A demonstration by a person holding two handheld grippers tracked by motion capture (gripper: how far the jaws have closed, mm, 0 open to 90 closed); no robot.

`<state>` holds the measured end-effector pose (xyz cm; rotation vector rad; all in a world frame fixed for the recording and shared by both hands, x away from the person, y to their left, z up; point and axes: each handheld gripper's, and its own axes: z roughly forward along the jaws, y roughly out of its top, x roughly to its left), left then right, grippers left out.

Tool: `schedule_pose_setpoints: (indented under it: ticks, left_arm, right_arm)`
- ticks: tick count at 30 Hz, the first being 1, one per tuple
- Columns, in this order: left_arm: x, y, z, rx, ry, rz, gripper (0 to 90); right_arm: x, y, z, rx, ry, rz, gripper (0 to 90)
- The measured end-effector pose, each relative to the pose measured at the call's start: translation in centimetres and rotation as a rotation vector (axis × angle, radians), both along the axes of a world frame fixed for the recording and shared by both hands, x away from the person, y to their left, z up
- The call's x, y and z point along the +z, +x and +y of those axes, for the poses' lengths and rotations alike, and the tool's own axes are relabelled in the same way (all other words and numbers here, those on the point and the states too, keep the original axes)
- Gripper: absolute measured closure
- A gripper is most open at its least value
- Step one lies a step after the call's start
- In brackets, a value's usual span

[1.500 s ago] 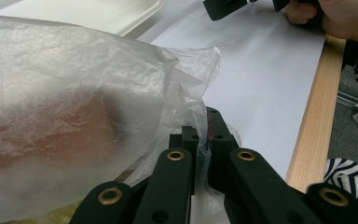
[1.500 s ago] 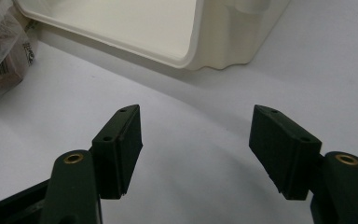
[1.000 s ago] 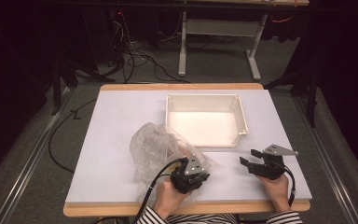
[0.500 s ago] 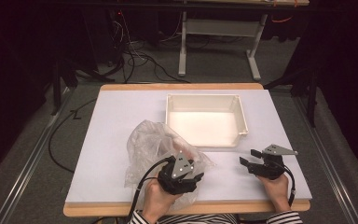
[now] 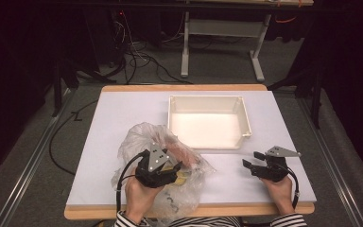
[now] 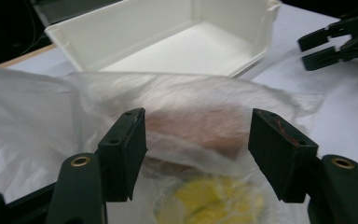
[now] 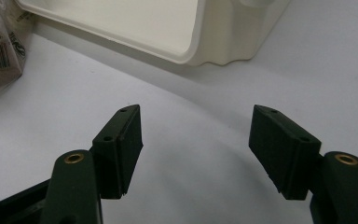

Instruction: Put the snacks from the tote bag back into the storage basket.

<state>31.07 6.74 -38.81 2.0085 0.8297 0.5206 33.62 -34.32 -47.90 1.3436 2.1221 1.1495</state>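
With the left hand-held gripper (image 5: 170, 171) gaping – its jaws just opening, unclenched over the crinkled clear plastic bag (image 6: 191, 116) on the white tabletop (image 5: 123, 118) – re-grip only loose film.

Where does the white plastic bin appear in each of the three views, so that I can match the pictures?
High view: the white plastic bin sits at the centre of the table, beyond both grippers.
Left gripper view: the bin is at the top, behind the clear plastic bag.
Right gripper view: its corner fills the top, above the jaws.
Shared landmark: the bag, beside the bin's left front corner.
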Motion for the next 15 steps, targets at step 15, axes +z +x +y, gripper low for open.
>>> schedule_pose_setpoints:
  ticks: [15]
  left_arm:
    - [-5.3,3.4,4.1,0.131,0.012,0.163,39.8]
  right_arm:
    - [0.3,-0.8,0.7,0.084,-0.032,-0.057,38.3]
